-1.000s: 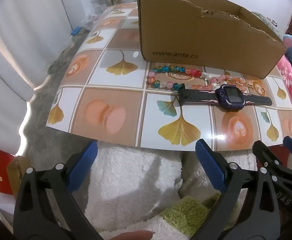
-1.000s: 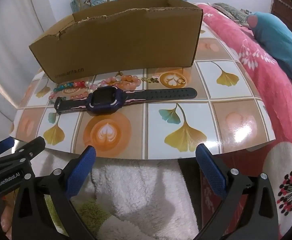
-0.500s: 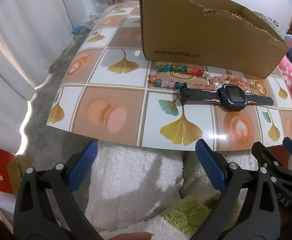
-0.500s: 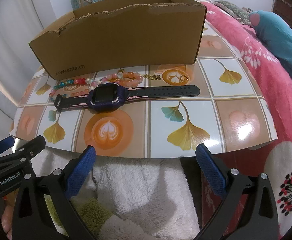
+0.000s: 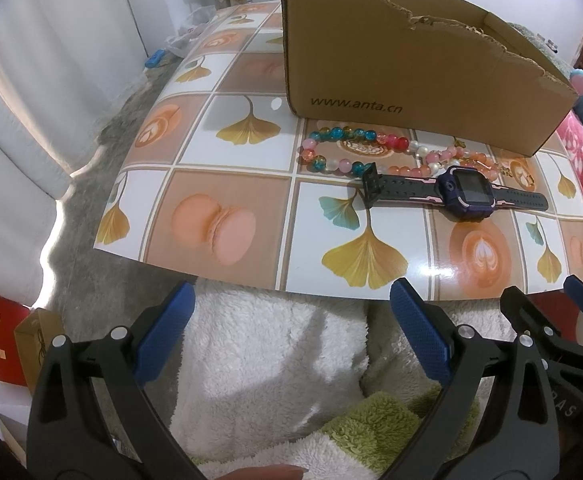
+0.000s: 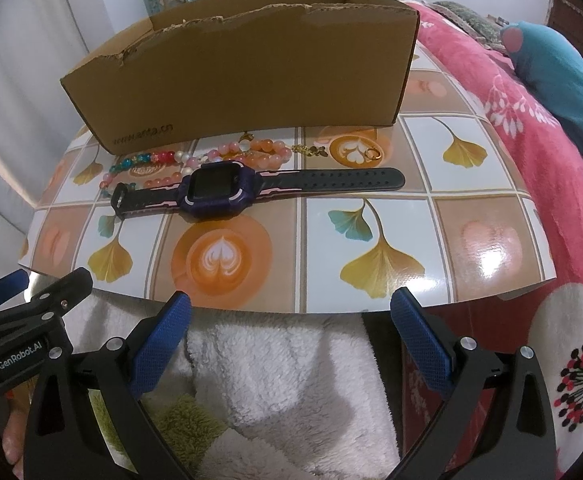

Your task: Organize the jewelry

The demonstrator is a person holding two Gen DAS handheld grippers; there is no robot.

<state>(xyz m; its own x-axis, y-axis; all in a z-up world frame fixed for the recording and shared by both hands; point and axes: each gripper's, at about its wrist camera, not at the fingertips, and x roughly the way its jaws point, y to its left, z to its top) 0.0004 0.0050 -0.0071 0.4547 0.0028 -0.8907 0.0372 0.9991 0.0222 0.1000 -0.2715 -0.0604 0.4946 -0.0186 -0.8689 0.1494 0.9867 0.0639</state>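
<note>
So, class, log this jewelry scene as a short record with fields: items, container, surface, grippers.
items: watch; multicoloured bead bracelet; pink bead bracelet; small gold ring
container: cardboard box, open top, behind the items
surface: patterned board
grippers: left gripper open, empty; right gripper open, empty

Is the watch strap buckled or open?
Open. The watch lies flat on the table, both strap ends stretched out apart.
</note>
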